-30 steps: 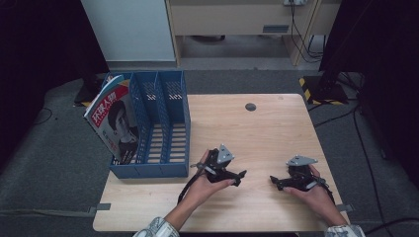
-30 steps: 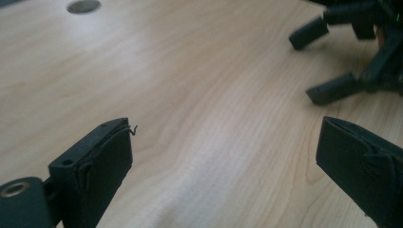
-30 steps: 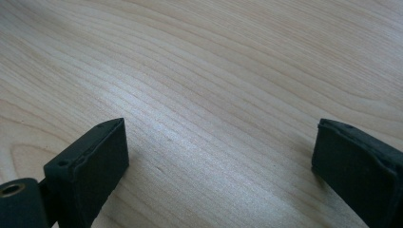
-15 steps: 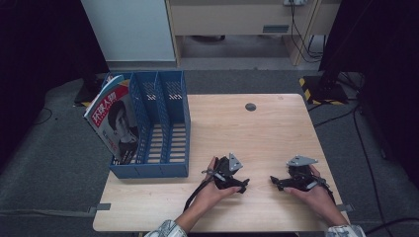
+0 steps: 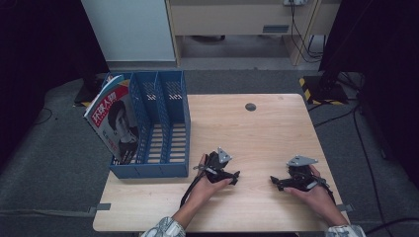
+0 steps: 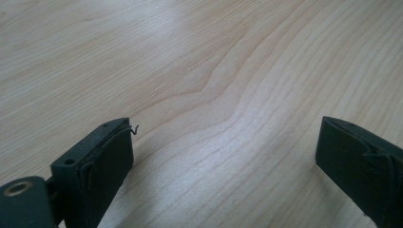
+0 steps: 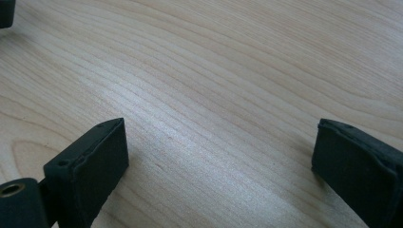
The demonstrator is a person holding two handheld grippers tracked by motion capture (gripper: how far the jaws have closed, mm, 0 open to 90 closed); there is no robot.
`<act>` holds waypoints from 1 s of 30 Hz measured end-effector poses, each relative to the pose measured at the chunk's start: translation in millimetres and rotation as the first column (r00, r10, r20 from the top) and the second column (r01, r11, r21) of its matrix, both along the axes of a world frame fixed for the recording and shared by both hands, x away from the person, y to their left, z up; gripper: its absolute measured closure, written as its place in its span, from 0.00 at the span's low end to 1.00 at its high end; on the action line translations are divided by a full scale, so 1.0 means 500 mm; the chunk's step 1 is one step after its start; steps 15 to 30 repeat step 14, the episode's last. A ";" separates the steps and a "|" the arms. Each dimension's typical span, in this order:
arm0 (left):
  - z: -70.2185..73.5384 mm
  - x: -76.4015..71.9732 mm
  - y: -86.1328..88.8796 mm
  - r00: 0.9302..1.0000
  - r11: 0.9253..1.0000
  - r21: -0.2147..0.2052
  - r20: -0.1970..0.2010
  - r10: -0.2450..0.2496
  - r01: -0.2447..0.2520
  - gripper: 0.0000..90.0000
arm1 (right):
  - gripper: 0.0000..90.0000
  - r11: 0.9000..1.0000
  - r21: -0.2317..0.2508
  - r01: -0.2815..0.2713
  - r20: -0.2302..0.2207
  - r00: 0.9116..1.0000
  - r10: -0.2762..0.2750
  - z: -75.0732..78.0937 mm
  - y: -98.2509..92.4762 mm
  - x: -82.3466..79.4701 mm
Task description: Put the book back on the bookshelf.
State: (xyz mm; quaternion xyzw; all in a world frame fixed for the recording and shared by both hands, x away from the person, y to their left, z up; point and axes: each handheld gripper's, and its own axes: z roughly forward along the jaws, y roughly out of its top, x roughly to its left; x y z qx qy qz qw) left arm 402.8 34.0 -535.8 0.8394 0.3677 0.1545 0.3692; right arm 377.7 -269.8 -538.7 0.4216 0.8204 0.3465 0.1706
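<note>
1. The left gripper (image 5: 236, 177) rests low on the wooden table (image 5: 267, 128), jaws spread wide over bare wood.
2. The right gripper (image 5: 274, 181) sits near it, jaws likewise apart.
3. Leftward, a magazine (image 5: 114, 123) leans in the blue file rack (image 5: 158, 123).

Blue file organizer (image 5: 163, 133) sits on the left part of the wooden table (image 5: 267, 133), three open slots side by side, its long side running front to back. A magazine (image 5: 114, 121) with a red-and-white cover leans tilted against the organizer's outer left wall, its top edge above the organizer's rim. Small dark round spot (image 5: 250, 106) lies on the tabletop well to the right of the organizer, near the far edge; grey floor surrounds the table, with a white cabinet (image 5: 131, 29) beyond the organizer.
</note>
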 end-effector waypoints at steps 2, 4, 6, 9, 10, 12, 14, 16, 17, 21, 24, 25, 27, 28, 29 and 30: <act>0.000 0.002 0.001 1.000 1.000 -0.002 -0.003 0.003 -0.003 0.06 | 0.06 1.000 -0.001 -0.001 0.002 1.000 0.001 0.000 0.000 0.000; -0.002 0.004 0.000 1.000 1.000 0.017 -0.021 0.008 -0.008 0.06 | 0.06 1.000 0.000 0.000 0.000 1.000 0.000 0.000 0.000 0.000; -0.003 0.005 0.000 1.000 1.000 0.028 -0.023 0.006 -0.005 0.05 | 0.06 1.000 -0.002 0.000 0.002 1.000 0.000 0.000 0.000 0.000; -0.003 0.005 0.000 1.000 1.000 0.029 -0.023 0.006 -0.005 0.05 | 0.06 1.000 -0.002 0.000 0.002 1.000 0.000 0.000 0.000 0.000; -0.003 0.005 -0.001 1.000 1.000 0.030 -0.023 0.006 -0.005 0.04 | 0.06 1.000 -0.002 0.000 0.003 1.000 0.000 0.000 0.000 0.000; -0.003 0.005 -0.001 1.000 1.000 0.030 -0.023 0.007 -0.006 0.04 | 0.06 1.000 -0.002 0.002 0.003 1.000 -0.002 0.000 0.000 -0.001; -0.003 0.006 -0.001 1.000 0.999 0.031 -0.026 0.011 -0.010 0.04 | 0.06 1.000 -0.002 0.003 0.004 1.000 -0.003 0.000 0.000 -0.001; -0.003 0.006 -0.001 1.000 0.999 0.031 -0.026 0.011 -0.010 0.04 | 0.06 1.000 -0.002 0.003 0.004 1.000 -0.003 0.000 0.000 -0.001; -0.003 0.006 -0.001 1.000 0.999 0.031 -0.026 0.011 -0.010 0.04 | 0.06 1.000 -0.002 0.003 0.004 1.000 -0.003 0.000 0.000 -0.001; -0.003 0.006 -0.001 1.000 0.999 0.031 -0.026 0.011 -0.010 0.04 | 0.06 1.000 -0.002 0.003 0.004 1.000 -0.003 0.000 0.000 -0.001; -0.003 0.006 -0.001 1.000 0.999 0.031 -0.026 0.011 -0.010 0.04 | 0.06 1.000 -0.002 0.003 0.004 1.000 -0.003 0.000 0.000 -0.001; -0.003 0.006 -0.001 1.000 0.999 0.031 -0.026 0.011 -0.010 0.04 | 0.06 1.000 -0.002 0.003 0.004 1.000 -0.003 0.000 0.000 -0.001; -0.003 0.006 -0.001 1.000 0.999 0.031 -0.026 0.011 -0.010 0.04 | 0.06 1.000 -0.002 0.003 0.004 1.000 -0.003 0.000 0.000 -0.001; -0.003 0.006 -0.001 1.000 0.999 0.031 -0.026 0.011 -0.010 0.04 | 0.06 1.000 -0.002 0.003 0.004 1.000 -0.003 0.000 0.000 -0.001; -0.003 0.006 -0.001 1.000 0.999 0.031 -0.026 0.011 -0.010 0.04 | 0.06 1.000 -0.002 0.003 0.004 1.000 -0.003 0.000 0.000 -0.001; -0.003 0.006 -0.001 1.000 0.999 0.031 -0.026 0.011 -0.010 0.04 | 0.06 1.000 -0.002 0.003 0.004 1.000 -0.003 0.000 0.000 -0.001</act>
